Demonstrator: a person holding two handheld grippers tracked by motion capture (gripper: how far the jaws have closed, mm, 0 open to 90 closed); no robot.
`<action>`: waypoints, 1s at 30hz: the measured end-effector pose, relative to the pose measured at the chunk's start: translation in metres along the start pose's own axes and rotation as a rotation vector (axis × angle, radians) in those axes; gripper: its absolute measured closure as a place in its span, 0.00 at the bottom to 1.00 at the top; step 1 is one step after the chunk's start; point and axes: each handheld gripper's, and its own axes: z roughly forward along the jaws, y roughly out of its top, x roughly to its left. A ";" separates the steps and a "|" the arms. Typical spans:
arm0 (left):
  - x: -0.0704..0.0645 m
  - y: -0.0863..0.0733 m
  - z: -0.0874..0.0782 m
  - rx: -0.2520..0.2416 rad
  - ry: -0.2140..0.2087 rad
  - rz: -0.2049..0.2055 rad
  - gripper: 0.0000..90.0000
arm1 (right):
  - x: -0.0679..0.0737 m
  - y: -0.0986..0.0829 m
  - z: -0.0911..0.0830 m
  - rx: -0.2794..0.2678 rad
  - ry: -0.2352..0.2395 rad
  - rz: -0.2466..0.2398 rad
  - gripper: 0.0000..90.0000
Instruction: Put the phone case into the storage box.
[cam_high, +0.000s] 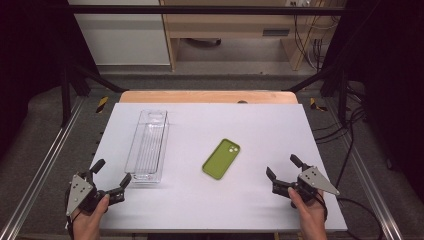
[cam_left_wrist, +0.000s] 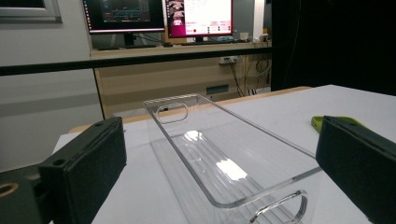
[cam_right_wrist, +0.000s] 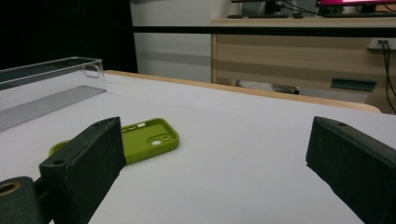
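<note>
Two hand-held grippers, one per hand, both at the near edge of the white surface (cam_high: 260, 125).

Left gripper (cam_high: 111, 176): sits at the near left corner of the surface, jaws spread wide, nothing between them. It is just beside the near end of the clear plastic bin (cam_high: 147, 145), not touching it as far as the high view shows. In the left gripper view the bin (cam_left_wrist: 224, 158) lies straight ahead between the two black jaws, its near handle cut-out low in the frame.

Right gripper (cam_high: 282, 167): sits at the near right of the surface, jaws also spread wide and holding nothing. It points toward the green phone case (cam_high: 221, 158), which lies near it but apart. In the right gripper view the case (cam_right_wrist: 140, 140) is partly hidden behind the left-hand jaw.

Clear plastic bin: long, narrow, upright, open top, ribbed floor, handle cut-outs at both short ends. Nothing inside. It stands on the left half of the surface, long axis running away from the person.

Green phone case: lies flat near the middle of the surface, slightly right of the bin and apart from it, tilted at an angle, camera cut-out at the far end. In the right gripper view its raised rim and hollow inside face up.

Beyond the surface: wooden desk (cam_left_wrist: 177, 70) with two lit monitors (cam_left_wrist: 159, 16).
</note>
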 end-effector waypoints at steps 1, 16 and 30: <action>0.000 0.000 -0.001 -0.003 0.004 -0.008 0.01 | 0.000 -0.001 -0.001 0.008 -0.013 -0.002 0.05; -0.003 -0.001 0.001 0.013 0.002 -0.019 0.01 | 0.001 0.005 -0.003 0.184 0.020 0.066 0.06; -0.003 0.000 0.001 0.009 -0.001 -0.016 0.01 | 0.008 0.015 0.006 0.241 0.028 0.029 0.08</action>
